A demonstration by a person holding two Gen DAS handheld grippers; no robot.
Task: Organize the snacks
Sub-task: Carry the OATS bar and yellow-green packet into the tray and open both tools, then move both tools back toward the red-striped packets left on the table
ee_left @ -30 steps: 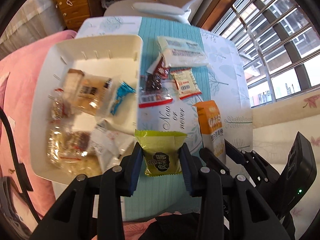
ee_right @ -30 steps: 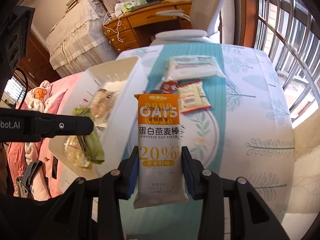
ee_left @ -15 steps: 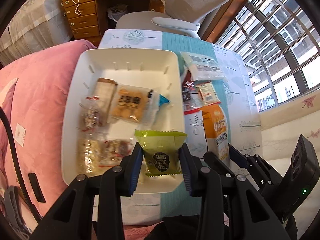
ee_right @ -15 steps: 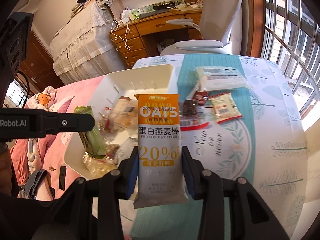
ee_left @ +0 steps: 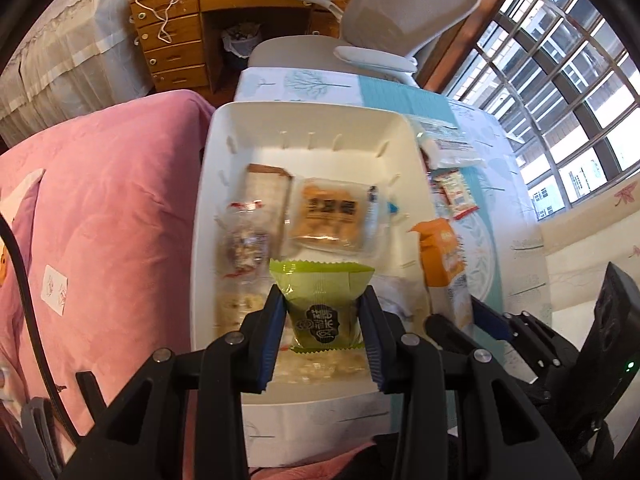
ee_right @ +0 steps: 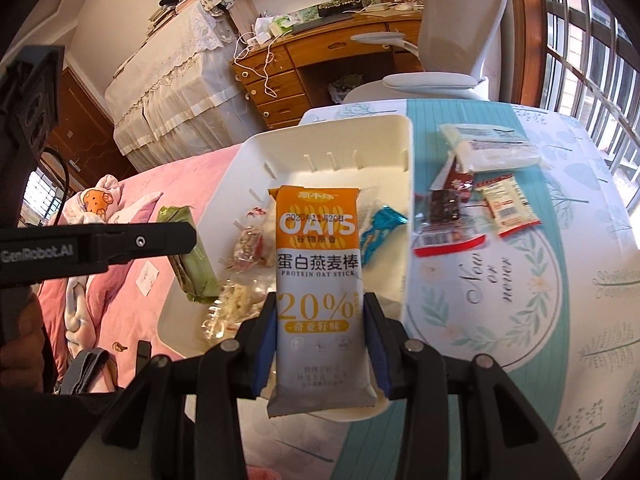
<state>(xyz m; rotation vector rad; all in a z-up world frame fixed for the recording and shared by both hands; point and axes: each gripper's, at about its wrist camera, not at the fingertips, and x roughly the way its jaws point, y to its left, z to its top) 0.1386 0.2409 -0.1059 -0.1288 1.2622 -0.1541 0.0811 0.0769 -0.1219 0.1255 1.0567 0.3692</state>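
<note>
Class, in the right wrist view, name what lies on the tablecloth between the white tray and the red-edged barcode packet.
A clear-wrapped dark brownie snack lies between the white tray and barcode packet.

The green packet (ee_left: 322,306) hides the tray's (ee_left: 304,120) near snacks in the left wrist view; its dark label print is too small to read. The oat bar (ee_right: 318,280) covers the tray's middle in the right wrist view, and the faint print at its near end is blurred. The red-edged packets (ee_right: 448,216) on the right carry unreadable labels.
</note>
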